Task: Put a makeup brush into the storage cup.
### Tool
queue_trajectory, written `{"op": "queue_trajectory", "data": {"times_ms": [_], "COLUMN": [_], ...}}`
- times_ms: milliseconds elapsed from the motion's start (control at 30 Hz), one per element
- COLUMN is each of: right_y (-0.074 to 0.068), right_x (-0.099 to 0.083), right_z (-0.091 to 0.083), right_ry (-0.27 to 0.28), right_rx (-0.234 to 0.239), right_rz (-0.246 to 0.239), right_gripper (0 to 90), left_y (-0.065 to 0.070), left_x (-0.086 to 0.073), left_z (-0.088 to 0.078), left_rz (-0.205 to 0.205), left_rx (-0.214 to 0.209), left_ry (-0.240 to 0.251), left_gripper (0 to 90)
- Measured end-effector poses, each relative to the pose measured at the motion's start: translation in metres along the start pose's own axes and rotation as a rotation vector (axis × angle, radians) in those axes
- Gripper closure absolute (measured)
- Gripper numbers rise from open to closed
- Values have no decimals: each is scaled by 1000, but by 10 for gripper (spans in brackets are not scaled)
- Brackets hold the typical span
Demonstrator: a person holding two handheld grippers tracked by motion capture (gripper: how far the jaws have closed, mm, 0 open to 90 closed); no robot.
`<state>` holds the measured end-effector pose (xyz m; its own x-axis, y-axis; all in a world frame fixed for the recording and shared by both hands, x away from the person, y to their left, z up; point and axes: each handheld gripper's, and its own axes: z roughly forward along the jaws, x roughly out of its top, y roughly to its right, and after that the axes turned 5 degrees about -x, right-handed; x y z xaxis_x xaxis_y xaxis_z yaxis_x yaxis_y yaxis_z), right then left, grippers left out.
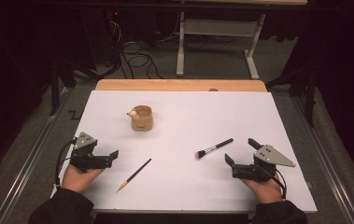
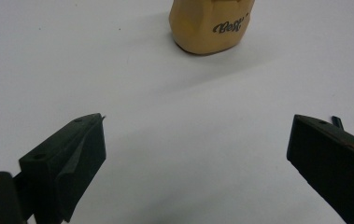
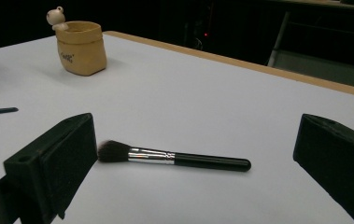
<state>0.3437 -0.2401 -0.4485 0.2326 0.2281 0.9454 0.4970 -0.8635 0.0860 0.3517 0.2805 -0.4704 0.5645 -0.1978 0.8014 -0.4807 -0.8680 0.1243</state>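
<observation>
black-handled makeup brush with silver ferrule (image 3: 174,157): flat on white table (image 1: 188,186), just ahead of right claw (image 1: 241,150), between its jaws' line | right claw: open, empty | left claw (image 1: 114,154): open, empty; thin dark pencil brush (image 1: 134,174) near its right | tan pouch-shaped cup (image 2: 209,25): ahead of left claw
</observation>
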Motion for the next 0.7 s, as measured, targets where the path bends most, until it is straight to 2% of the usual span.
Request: {"op": "queue_trajectory", "data": {"times_ms": [33, 233, 500, 700], "right_y": [0, 2, 5, 6], "right_x": [0, 0, 0, -5], "right_z": [0, -1, -3, -4], "right_ry": [-3, -3, -10, -23], "right_rx": [-2, -14, -29, -18], "right_rz": [0, -5, -14, -25], "right_gripper": [4, 4, 4, 4], "left_y": [0, 0, 0, 1], "left_x": [0, -1, -2, -2], "left_z": [2, 4, 7, 9], "left_rz": [1, 0, -11, -21], "left_rx": [-1, -6, -15, -26], "left_ry": [-18, -53, -81, -101], "left_gripper": [55, 55, 57, 62]}}
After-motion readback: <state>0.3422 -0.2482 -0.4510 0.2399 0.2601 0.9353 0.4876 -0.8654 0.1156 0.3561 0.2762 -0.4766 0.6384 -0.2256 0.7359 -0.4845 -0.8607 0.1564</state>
